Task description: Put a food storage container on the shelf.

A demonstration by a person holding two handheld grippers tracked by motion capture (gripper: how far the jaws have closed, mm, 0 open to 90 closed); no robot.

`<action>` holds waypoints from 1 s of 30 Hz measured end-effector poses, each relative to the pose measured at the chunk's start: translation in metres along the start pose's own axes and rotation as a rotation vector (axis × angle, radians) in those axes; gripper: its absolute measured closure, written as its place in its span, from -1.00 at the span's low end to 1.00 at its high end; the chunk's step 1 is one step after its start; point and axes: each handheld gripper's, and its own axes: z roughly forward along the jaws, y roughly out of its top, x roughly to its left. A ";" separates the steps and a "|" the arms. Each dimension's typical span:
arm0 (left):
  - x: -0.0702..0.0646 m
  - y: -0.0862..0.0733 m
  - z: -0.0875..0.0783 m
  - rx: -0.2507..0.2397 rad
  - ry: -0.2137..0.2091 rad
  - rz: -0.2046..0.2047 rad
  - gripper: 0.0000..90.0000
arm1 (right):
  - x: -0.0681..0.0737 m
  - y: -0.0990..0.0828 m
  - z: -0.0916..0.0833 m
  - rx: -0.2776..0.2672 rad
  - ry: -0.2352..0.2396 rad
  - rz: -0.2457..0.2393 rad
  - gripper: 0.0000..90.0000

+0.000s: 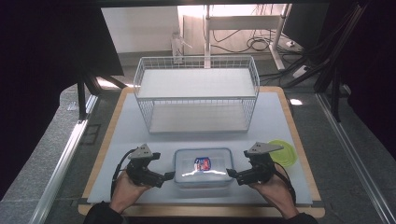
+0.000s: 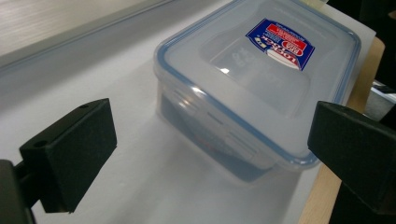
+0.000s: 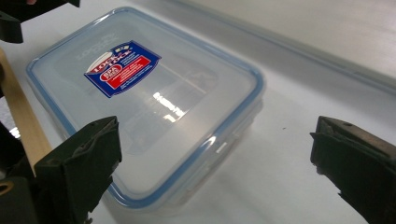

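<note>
Clear plastic food container (image 1: 204,166) with a blue-rimmed snap lid sits near the front edge of the white table mat (image 1: 121,140), centred between the two hands, lid on, a red and blue label (image 1: 202,163) on top. Left gripper (image 1: 169,176) is at the container's left end, its jaws wide apart and clamped on nothing; in the left gripper view the container (image 2: 252,88) lies ahead between the two black jaws, and neither pad touches it. Right gripper (image 1: 229,172) is at the container's right end, jaws likewise spread wide with nothing gripped; the right gripper view has the container (image 3: 154,107) lying ahead, its near corner by the left-hand jaw, touching or not I cannot tell. From above, both grippers' tips sit very close to the container's short sides, contact unclear. Each gripper carries a grey three-cornered plate, and a black cable trails back from each toward the person's hands at the near edge. A yellow-green round lid (image 1: 283,152) lies flat on the mat just right of the right gripper, partly behind it. At the far side of the mat stands a white wire rack (image 1: 196,95) with two shelves, well apart from the container. The mat rests on a wooden board (image 1: 299,140) whose edge shows around it.
</note>
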 end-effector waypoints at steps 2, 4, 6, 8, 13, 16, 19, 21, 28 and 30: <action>0.000 0.001 0.003 0.006 -0.015 0.001 -0.98 | 0.000 0.000 0.004 0.026 0.015 0.010 -0.98; 0.000 0.004 0.011 0.020 -0.043 0.000 -0.98 | 0.000 0.000 0.007 0.044 0.033 0.026 -0.97; 0.001 0.006 0.017 0.034 -0.052 -0.010 -0.98 | -0.001 0.000 0.012 0.063 0.046 0.036 -0.96; 0.002 0.006 0.019 0.037 -0.063 -0.014 -0.98 | -0.002 0.001 0.017 0.077 0.070 0.050 -0.93; 0.005 0.003 0.033 0.074 -0.119 -0.053 -1.00 | -0.006 0.000 0.030 0.110 0.136 0.096 -0.91; 0.010 0.000 0.042 0.089 -0.207 -0.102 -1.00 | -0.008 0.000 0.035 0.119 0.179 0.131 -0.90; 0.012 -0.001 0.043 0.084 -0.224 -0.122 -1.00 | -0.013 0.000 0.039 0.135 0.225 0.180 -0.87; 0.009 -0.001 0.041 0.094 -0.212 -0.110 -1.00 | -0.014 -0.001 0.041 0.139 0.238 0.202 -0.87; -0.003 -0.002 0.027 0.087 -0.164 -0.085 -0.77 | -0.009 -0.003 0.028 0.156 0.231 0.210 -0.62; -0.007 -0.004 0.022 0.077 -0.152 -0.072 -0.62 | -0.008 -0.004 0.021 0.145 0.224 0.216 -0.46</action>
